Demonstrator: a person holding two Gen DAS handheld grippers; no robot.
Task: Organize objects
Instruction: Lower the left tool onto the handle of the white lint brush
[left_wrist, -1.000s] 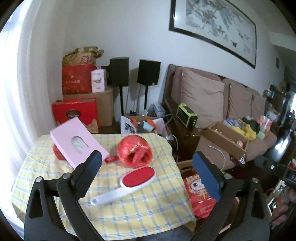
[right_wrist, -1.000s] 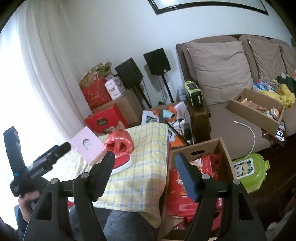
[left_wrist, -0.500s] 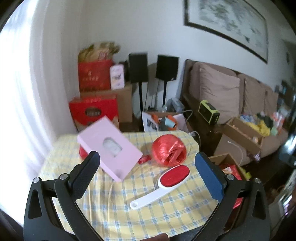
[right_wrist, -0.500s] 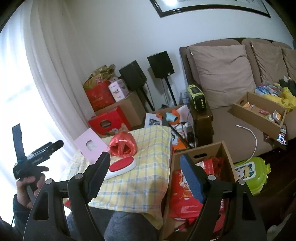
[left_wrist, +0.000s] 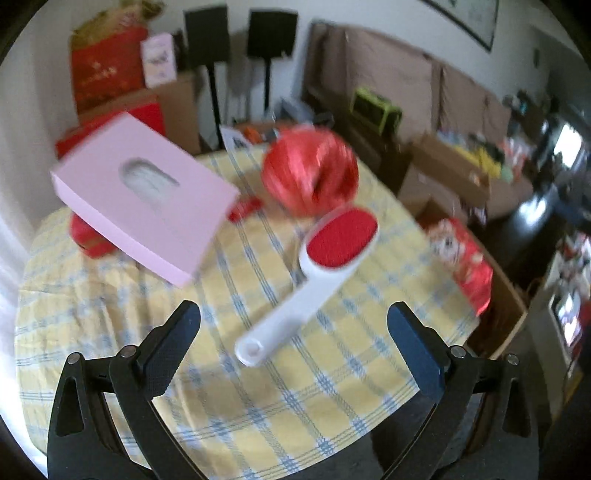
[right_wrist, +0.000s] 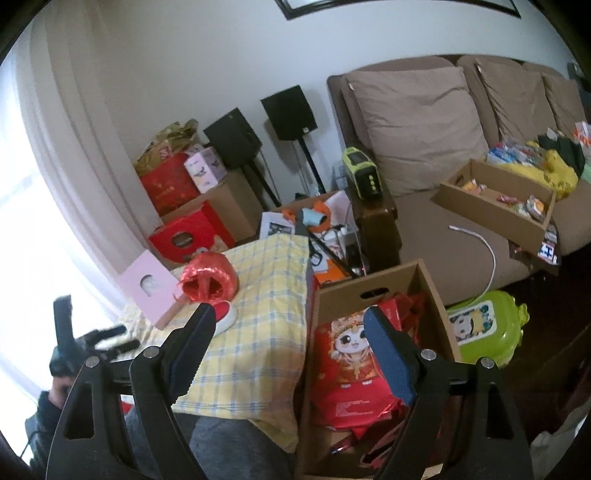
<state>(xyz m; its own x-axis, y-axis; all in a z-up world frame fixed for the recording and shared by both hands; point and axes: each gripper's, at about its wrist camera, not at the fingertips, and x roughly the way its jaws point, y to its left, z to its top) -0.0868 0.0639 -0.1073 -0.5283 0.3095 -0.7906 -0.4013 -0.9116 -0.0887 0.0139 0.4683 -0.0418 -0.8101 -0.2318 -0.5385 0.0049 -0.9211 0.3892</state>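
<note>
A: In the left wrist view, what is seen between the jaws of the left gripper (left_wrist: 293, 325)?

B: The jaws are spread wide and nothing is pinched. The white plastic lint brush with a red oval pad (left_wrist: 314, 280) is seen lying flat on the yellow and blue checked tablecloth (left_wrist: 332, 391), its handle end at about twelve o'clock from the gap between the fingertips, its red head further up at one o'clock. A flat pink cardboard box (left_wrist: 147, 199) is propped at ten o'clock, and a shiny red ball of ribbon (left_wrist: 310, 173) at twelve, touching or just behind the brush head.

A: How is the brush judged to handle?

B: It is judged light, stiff and rather smooth. The narrow handle is best taken across its width, near the middle; the felt pad should be left alone.

A: And the right wrist view?

B: The right gripper (right_wrist: 290, 325) is shown with jaws just opened wide, empty, above an open brown cardboard box (right_wrist: 369, 280) of red packets. The brush is glimpsed at nine o'clock, partly hidden behind the left finger.
</note>
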